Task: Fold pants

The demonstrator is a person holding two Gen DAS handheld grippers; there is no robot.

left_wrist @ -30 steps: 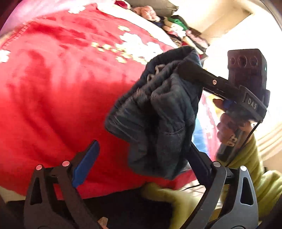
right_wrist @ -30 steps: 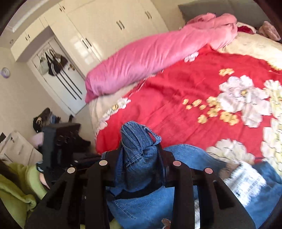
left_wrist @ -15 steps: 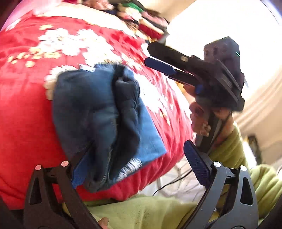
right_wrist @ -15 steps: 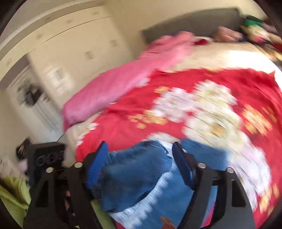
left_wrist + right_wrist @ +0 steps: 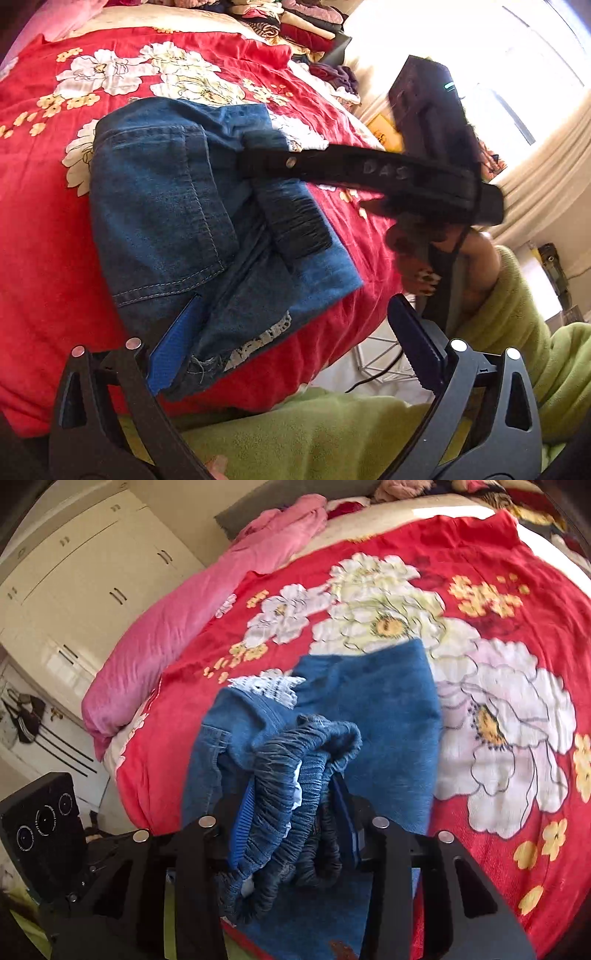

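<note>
Jeans (image 5: 177, 206) now flat on bed; right gripper (image 5: 291, 812), marked "DAS", clamps waistband

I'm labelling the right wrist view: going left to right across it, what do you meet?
White wardrobe → pink quilt roll → denim pants, elastic waistband clamped in the right gripper → large white flower on the red bedspread.

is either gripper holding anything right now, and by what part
The right gripper is clamped on the jeans by their bunched elastic waistband. The left gripper is open and holds nothing.
</note>
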